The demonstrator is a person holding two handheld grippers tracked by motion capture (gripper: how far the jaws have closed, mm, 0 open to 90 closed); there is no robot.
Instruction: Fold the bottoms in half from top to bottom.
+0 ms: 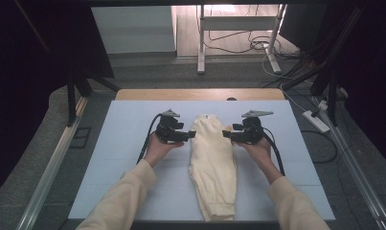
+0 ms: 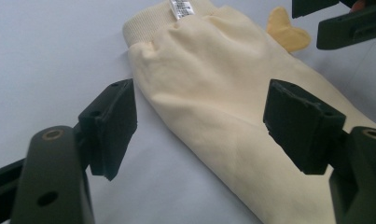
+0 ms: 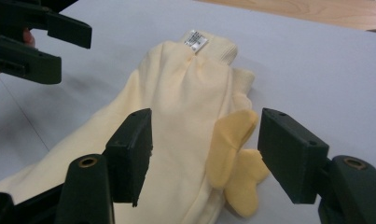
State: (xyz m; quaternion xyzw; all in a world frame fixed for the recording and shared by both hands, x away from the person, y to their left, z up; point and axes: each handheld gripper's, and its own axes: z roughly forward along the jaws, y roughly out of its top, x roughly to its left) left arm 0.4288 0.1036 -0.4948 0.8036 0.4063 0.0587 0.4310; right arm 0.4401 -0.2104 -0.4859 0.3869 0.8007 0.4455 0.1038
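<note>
A pale cream garment [image 1: 213, 160] lies folded lengthwise on the light blue mat [image 1: 123, 143], its ribbed waistband and white label [image 2: 181, 8] at the far end. A darker yellow tab [image 3: 234, 163] sticks out from its right side. My left gripper [image 1: 189, 135] hovers at the garment's left edge, jaws open, with cream cloth [image 2: 209, 93] seen between them but not pinched. My right gripper [image 1: 226, 134] faces it from the right edge, jaws open around the yellow tab without touching it. The opposite gripper [image 3: 31, 42] shows at the top left of the right gripper view.
The mat covers a wooden table [image 1: 200, 94]. Beyond it stand a white frame's legs [image 1: 200, 43] and loose cables [image 1: 257, 43] on the floor; a power strip [image 1: 316, 120] lies to the right. Metal rails [image 1: 51, 167] run along both sides.
</note>
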